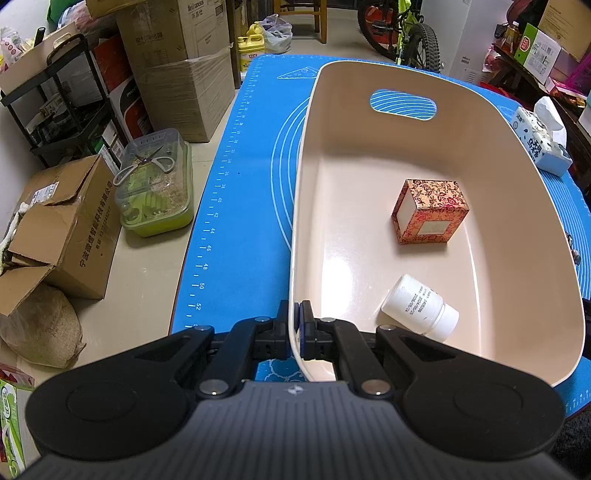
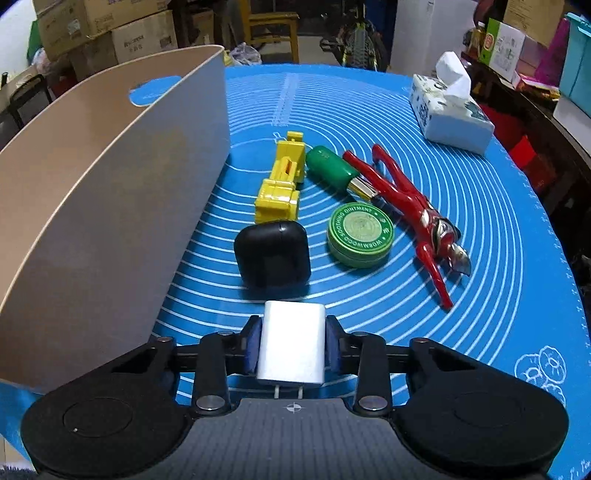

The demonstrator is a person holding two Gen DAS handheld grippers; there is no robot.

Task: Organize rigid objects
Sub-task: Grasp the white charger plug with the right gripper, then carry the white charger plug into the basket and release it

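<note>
My left gripper [image 1: 296, 332] is shut on the near rim of the beige bin [image 1: 491, 147], which stands on the blue mat [image 1: 243, 206]. Inside the bin lie a floral orange box [image 1: 428, 210] and a white pill bottle [image 1: 419, 308] on its side. My right gripper [image 2: 293, 341] is shut on a white charger plug [image 2: 293, 341], just right of the bin's wall [image 2: 110, 206]. Ahead of it on the mat [image 2: 498, 295] lie a black earbud case [image 2: 273, 258], a yellow toy robot [image 2: 282, 184], a green tube [image 2: 334, 168], a green ointment tin [image 2: 360, 234] and a red figure [image 2: 413, 210].
A tissue pack [image 2: 452, 110] sits at the mat's far right; it also shows in the left wrist view [image 1: 541, 140]. Cardboard boxes [image 1: 66, 229], a green-lidded container [image 1: 155, 188] and a black rack [image 1: 59, 96] stand on the floor left of the table. A bicycle [image 1: 406, 33] stands behind.
</note>
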